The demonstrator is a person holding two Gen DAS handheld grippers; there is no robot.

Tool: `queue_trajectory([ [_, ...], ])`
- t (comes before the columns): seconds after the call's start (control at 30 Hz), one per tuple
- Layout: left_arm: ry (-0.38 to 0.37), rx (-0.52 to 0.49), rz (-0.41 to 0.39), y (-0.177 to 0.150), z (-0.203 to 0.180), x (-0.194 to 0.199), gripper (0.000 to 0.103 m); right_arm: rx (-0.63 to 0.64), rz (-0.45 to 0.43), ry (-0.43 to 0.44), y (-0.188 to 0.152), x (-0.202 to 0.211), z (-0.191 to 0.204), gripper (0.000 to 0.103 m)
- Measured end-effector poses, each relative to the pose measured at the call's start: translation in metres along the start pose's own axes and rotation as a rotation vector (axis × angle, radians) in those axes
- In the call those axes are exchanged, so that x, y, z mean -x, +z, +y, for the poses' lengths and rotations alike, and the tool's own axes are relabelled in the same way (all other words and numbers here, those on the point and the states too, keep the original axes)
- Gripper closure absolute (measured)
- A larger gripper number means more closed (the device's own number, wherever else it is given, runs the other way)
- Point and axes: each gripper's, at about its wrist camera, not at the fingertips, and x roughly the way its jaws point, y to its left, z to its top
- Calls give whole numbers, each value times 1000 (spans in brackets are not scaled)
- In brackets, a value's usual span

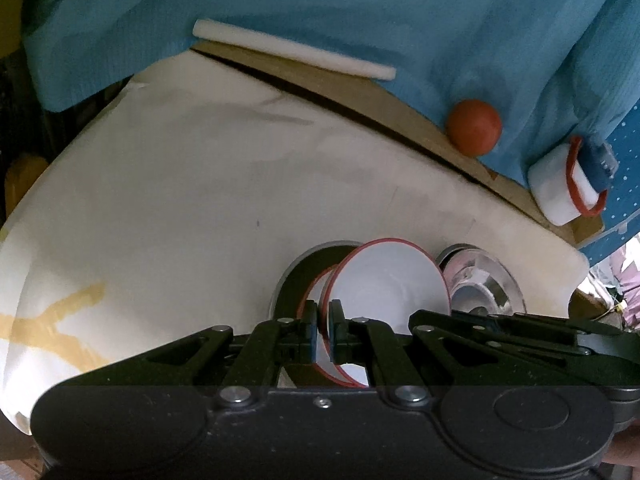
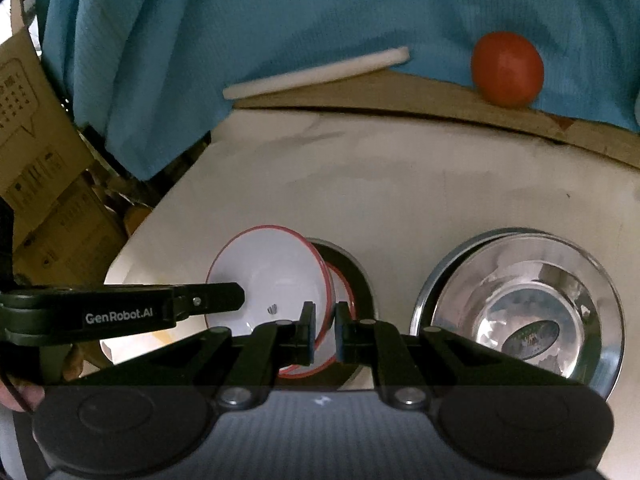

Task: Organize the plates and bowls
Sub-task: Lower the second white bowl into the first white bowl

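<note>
A white bowl with a red rim [image 1: 388,280] [image 2: 272,276] hangs tilted just above a second red-rimmed bowl [image 1: 316,288] [image 2: 344,284], which sits on a dark metal plate [image 1: 288,280] [image 2: 362,268]. My left gripper [image 1: 324,330] is shut on one side of the upper bowl's rim. My right gripper [image 2: 324,332] is shut on the opposite side of that rim. One left finger [image 2: 216,300] lies across the bowl in the right wrist view. To the right, a shiny steel bowl [image 1: 480,284] [image 2: 520,312] rests on a steel plate [image 2: 436,280].
The dishes stand near the front of a white round table [image 1: 200,184] [image 2: 400,200]. Behind it lie a blue cloth [image 1: 360,8], a white foam stick [image 1: 294,49] [image 2: 316,73], a red ball [image 1: 474,127] [image 2: 507,68] and a banded white foam block [image 1: 560,188]. Cardboard boxes [image 2: 32,140] stand on the left.
</note>
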Motion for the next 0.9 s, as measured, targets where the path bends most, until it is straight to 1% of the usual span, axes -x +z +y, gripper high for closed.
queue_trajectory([
  [0.2,10,7,9,-1,-1,-5,99,0,27,-3,-1,-6,-3,93],
  [0.43,48,4,22,-3,-6,-10,99,11,60,3,1,-13,-4,92],
  [0.9,70,6,31,-2,-11,-14,98,33,82,2,4,-15,-5,91],
])
